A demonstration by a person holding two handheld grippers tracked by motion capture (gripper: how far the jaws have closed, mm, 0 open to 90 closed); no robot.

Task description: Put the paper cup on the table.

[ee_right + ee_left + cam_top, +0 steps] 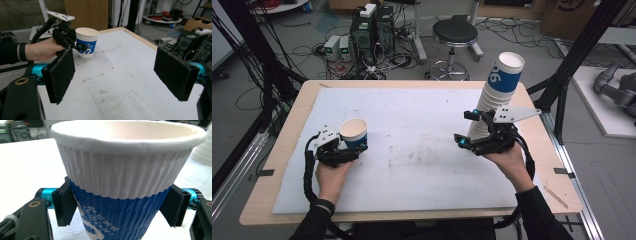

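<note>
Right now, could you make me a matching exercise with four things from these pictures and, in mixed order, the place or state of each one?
Column 1
1. single cup
2. stack of cups
3. stool
4. right gripper

Column 2
A. on the floor beyond the table
B. jaws apart, nothing between them
C. clamped by the left gripper
D. tall, near the table's right edge

Pairs: 1-C, 2-D, 3-A, 4-B
</note>
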